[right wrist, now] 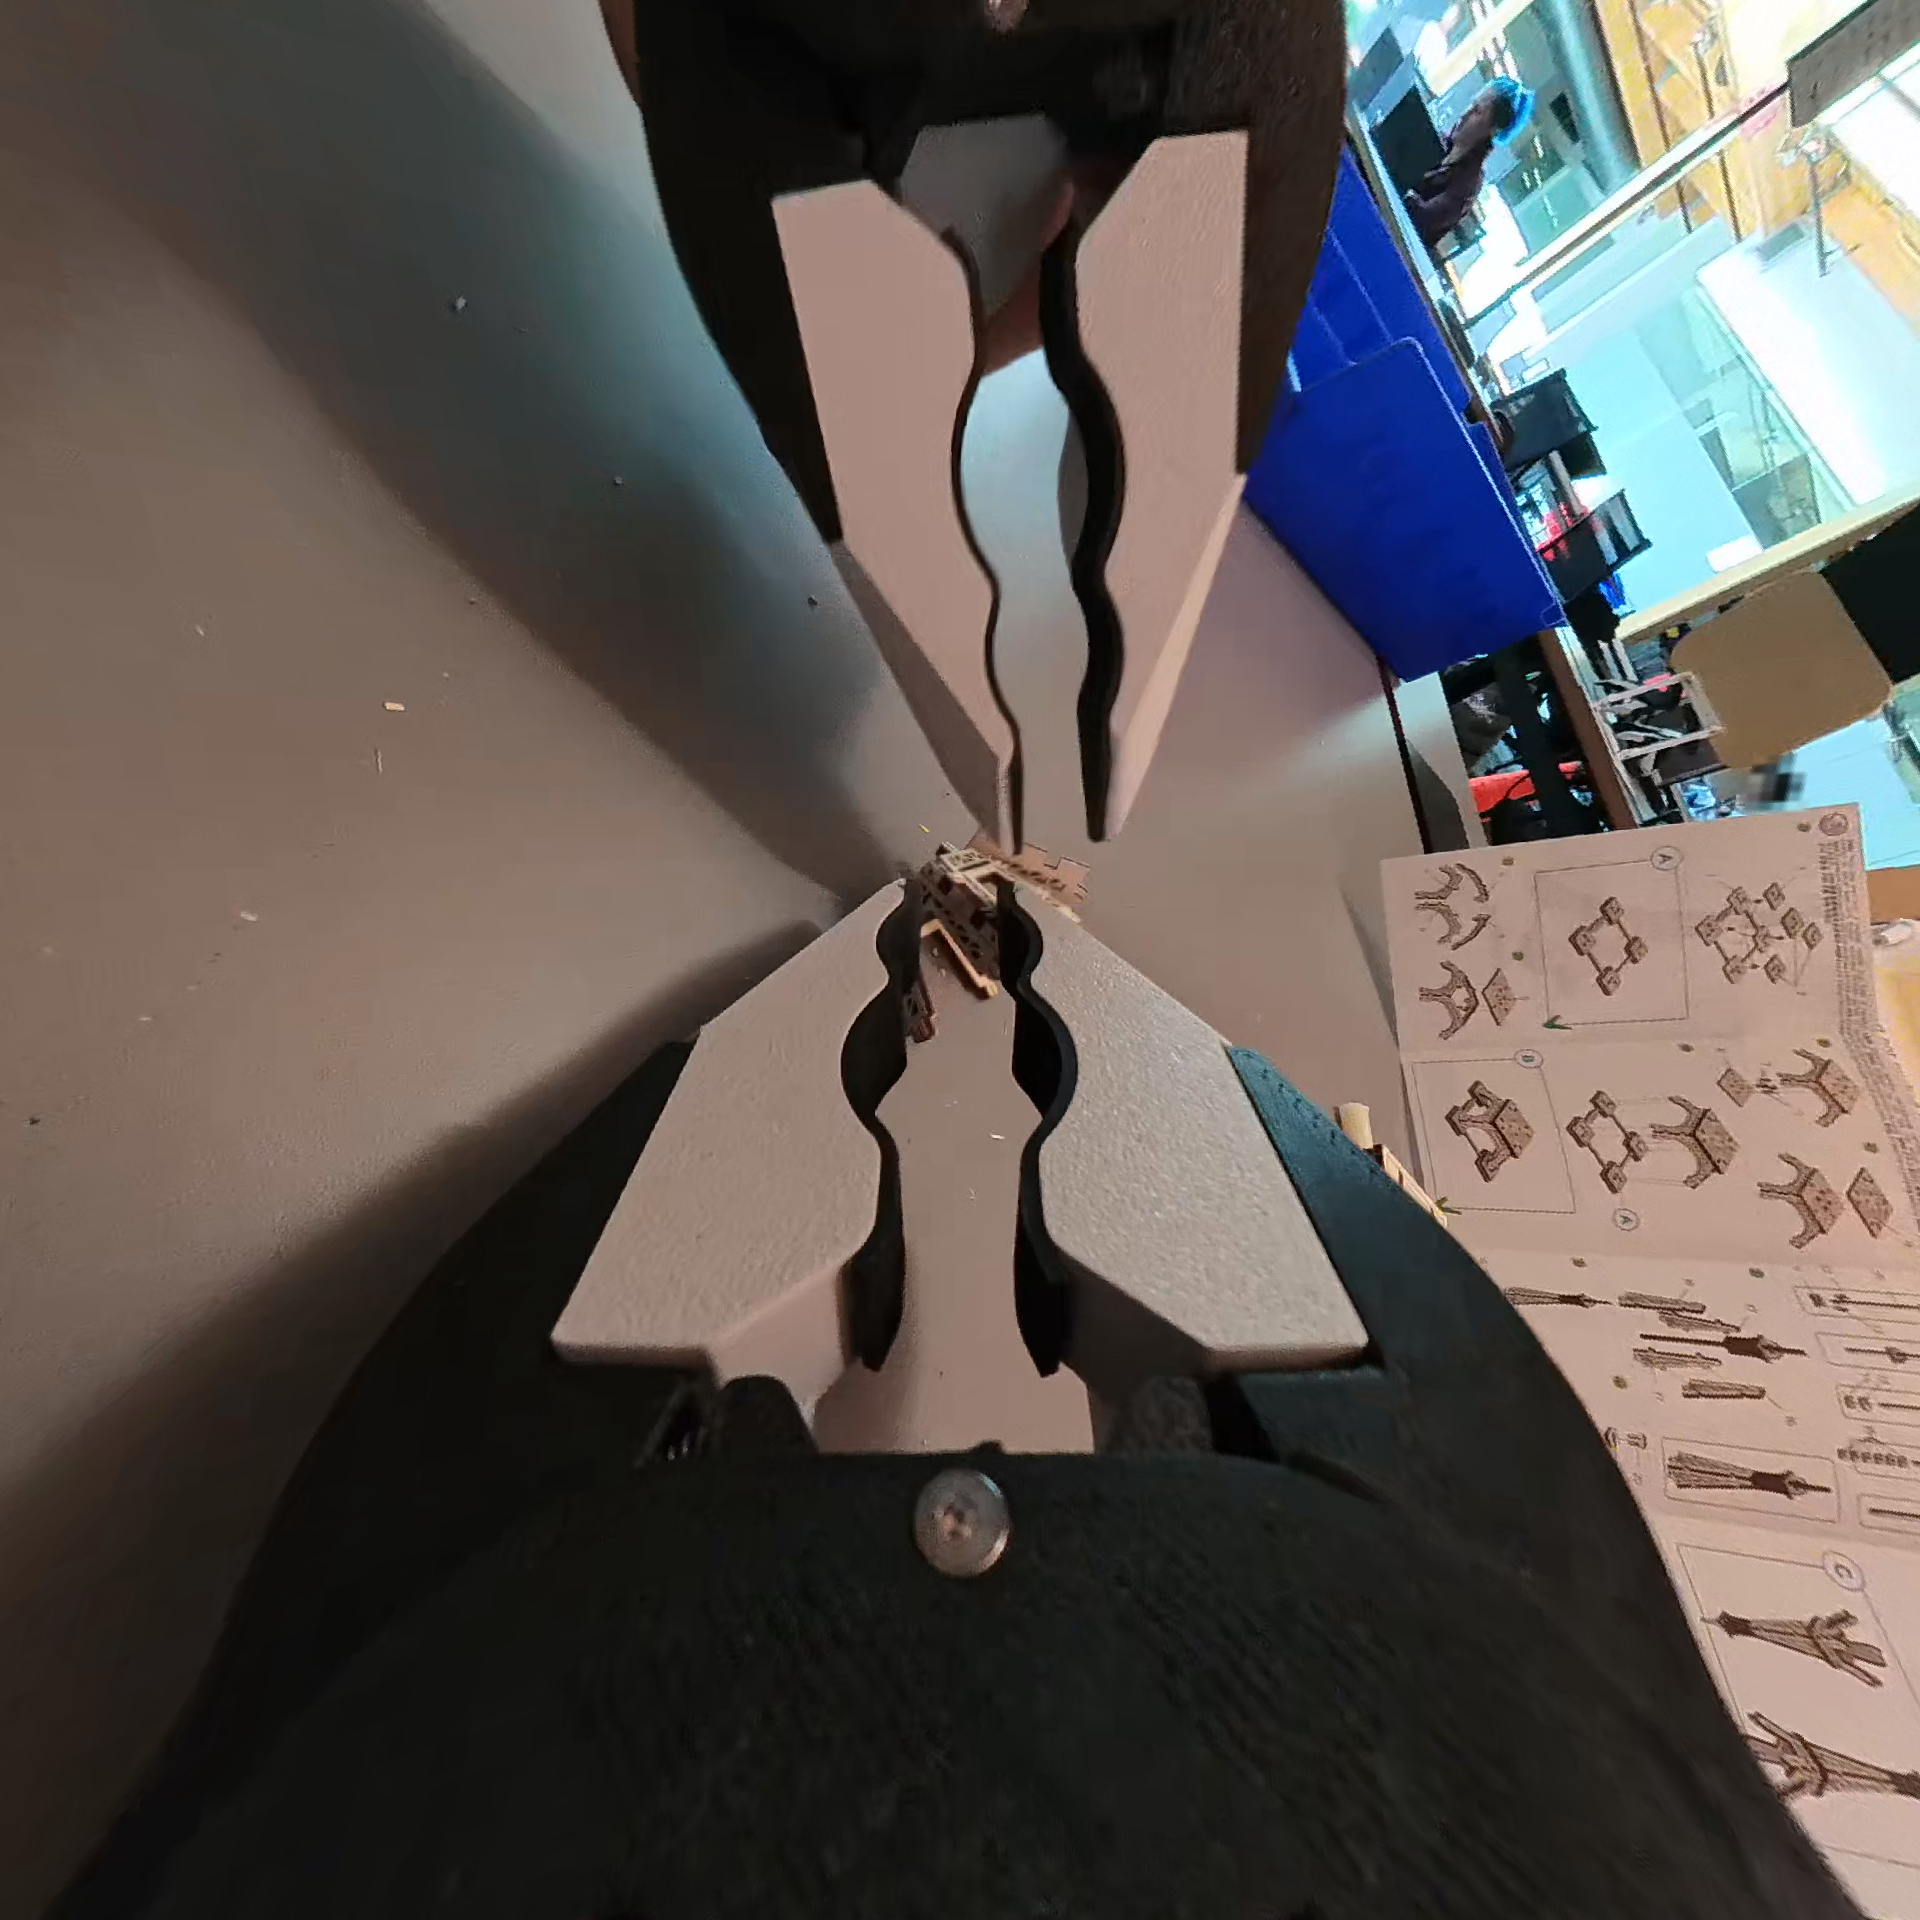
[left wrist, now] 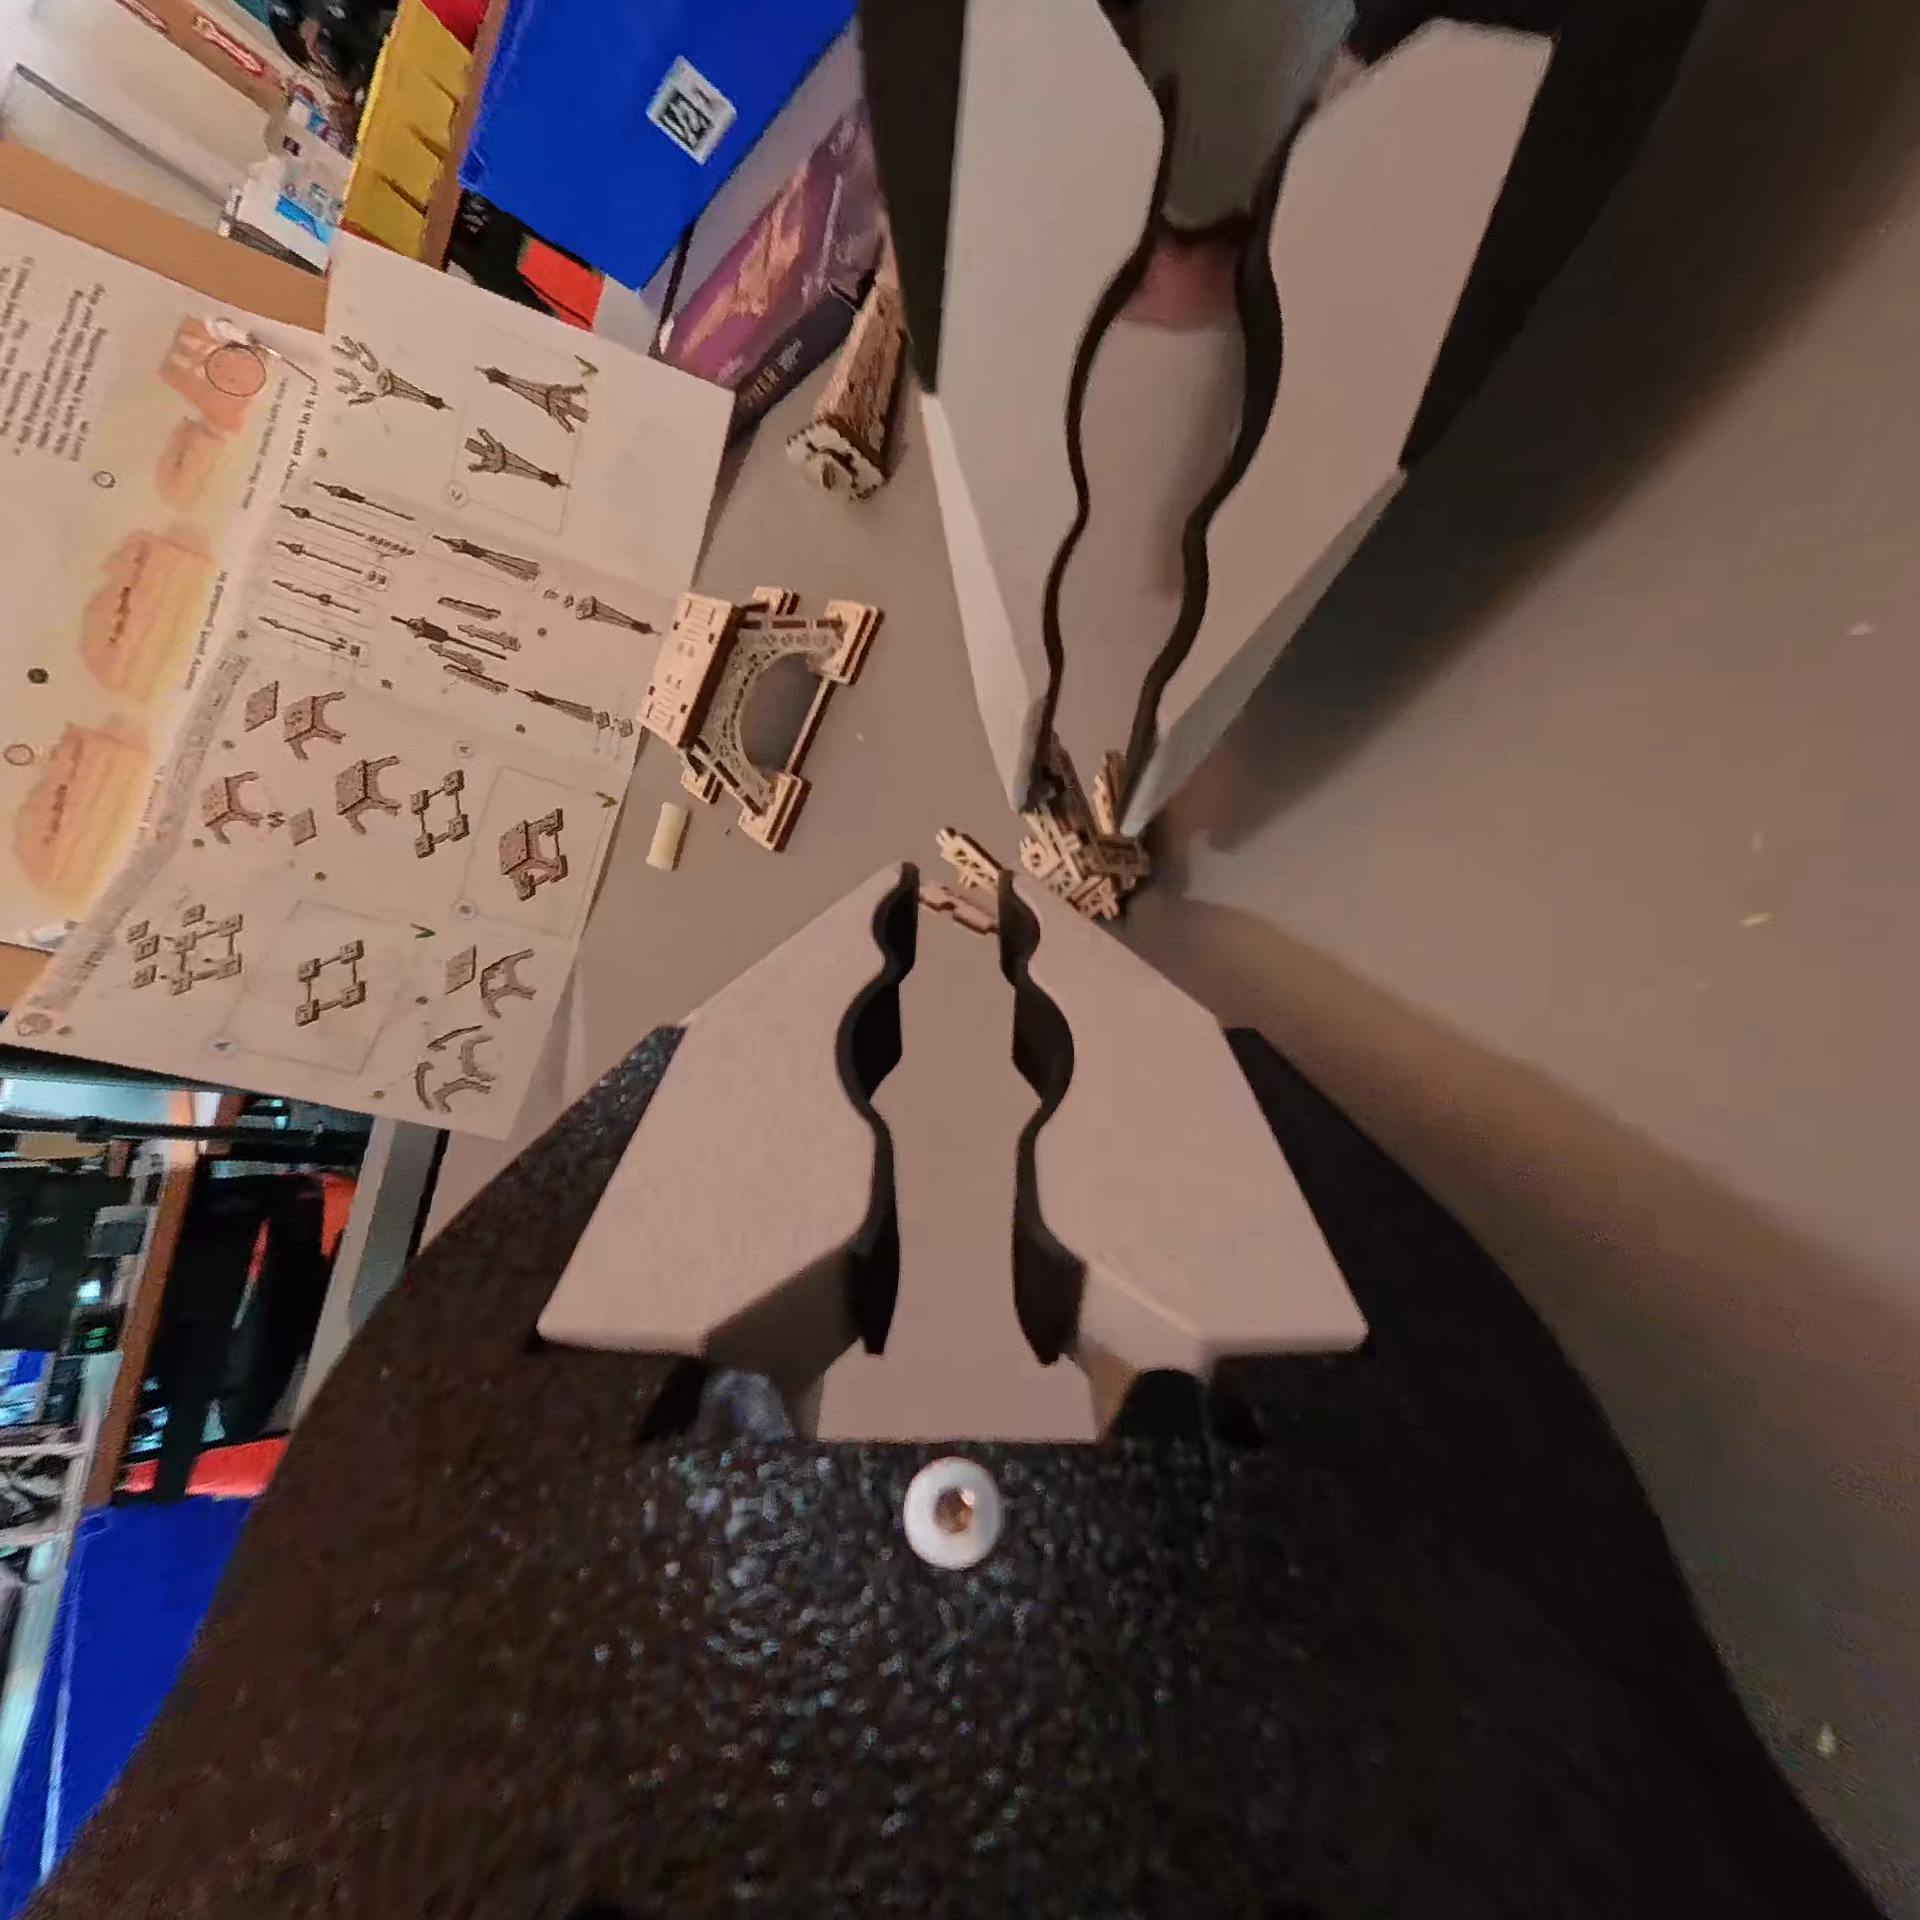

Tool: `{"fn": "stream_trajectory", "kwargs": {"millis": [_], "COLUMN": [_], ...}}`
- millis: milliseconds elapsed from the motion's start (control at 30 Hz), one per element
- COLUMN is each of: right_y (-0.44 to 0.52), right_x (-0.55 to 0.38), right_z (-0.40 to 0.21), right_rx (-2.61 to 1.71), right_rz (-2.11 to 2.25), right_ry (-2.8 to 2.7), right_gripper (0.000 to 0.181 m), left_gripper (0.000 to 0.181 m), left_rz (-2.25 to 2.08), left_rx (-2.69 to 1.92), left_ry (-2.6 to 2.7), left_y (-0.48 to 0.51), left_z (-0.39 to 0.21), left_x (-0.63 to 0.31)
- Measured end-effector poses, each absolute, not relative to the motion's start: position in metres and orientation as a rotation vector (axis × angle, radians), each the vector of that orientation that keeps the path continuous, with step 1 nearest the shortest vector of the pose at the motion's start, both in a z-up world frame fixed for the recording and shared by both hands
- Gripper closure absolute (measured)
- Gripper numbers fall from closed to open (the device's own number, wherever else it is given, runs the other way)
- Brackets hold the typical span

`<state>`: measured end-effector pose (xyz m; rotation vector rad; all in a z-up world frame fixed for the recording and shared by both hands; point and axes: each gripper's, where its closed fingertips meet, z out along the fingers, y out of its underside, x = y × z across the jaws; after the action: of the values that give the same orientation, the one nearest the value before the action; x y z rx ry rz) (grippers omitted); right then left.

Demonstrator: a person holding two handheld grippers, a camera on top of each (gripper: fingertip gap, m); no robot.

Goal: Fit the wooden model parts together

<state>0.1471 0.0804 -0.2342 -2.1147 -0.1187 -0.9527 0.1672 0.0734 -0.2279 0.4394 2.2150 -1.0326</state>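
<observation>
My left gripper [left wrist: 956, 878] is closed down on a small flat wooden piece [left wrist: 961, 902] held at its very tips. My right gripper [right wrist: 953, 896] is shut on a small wooden lattice section [right wrist: 951, 920]. The two grippers face each other tip to tip just above the grey table [left wrist: 1558, 727], and the two parts are touching or nearly touching. In the left wrist view the right gripper [left wrist: 1086, 816] comes in from the top with the lattice section [left wrist: 1086, 862]. In the right wrist view the left gripper [right wrist: 1055, 834] comes in from the top with the flat piece [right wrist: 1044, 875].
A wooden arched base [left wrist: 764, 707] and a tapered wooden tower section [left wrist: 857, 416] lie on the table to the left. A small white cylinder [left wrist: 668, 834] lies beside the printed instruction sheet [left wrist: 312, 675], also in the right wrist view [right wrist: 1662, 1195]. A purple box [left wrist: 790, 281] and blue bin [left wrist: 644, 114] stand behind. Less than 4 cm separates the two grippers' tips.
</observation>
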Motion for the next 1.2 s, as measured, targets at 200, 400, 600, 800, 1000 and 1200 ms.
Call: {"fn": "stream_trajectory", "kwargs": {"millis": [200,400,600,800,1000,1200], "right_y": [0.074,0.045,0.054,0.067,0.075,0.078], "right_x": [0.139,0.171,0.178,0.173,0.173,0.172], "right_z": [-0.219,-0.189,-0.217,-0.234,-0.235,-0.230], "right_rx": [-2.041,-1.798,-1.821,-1.849,-1.823,-1.741], "right_rz": [-0.812,-0.316,0.162,0.336,0.409,0.422], "right_ry": [-0.078,0.520,0.833,0.920,0.931,0.884], "right_gripper": [0.155,0.166,0.151,0.151,0.171,0.178], "left_gripper": [0.164,0.159,0.157,0.166,0.173,0.179], "left_rz": [-1.112,-1.147,-1.195,-1.182,-1.172,-1.162], "left_rx": [0.410,0.036,0.093,0.107,0.074,0.075], "left_ry": [2.243,2.553,2.587,2.540,2.504,2.446], "left_y": [0.079,0.099,0.088,0.082,0.078,0.076], "left_z": [-0.222,-0.242,-0.251,-0.253,-0.251,-0.248], "left_x": [0.163,0.175,0.164,0.167,0.173,0.176]}}
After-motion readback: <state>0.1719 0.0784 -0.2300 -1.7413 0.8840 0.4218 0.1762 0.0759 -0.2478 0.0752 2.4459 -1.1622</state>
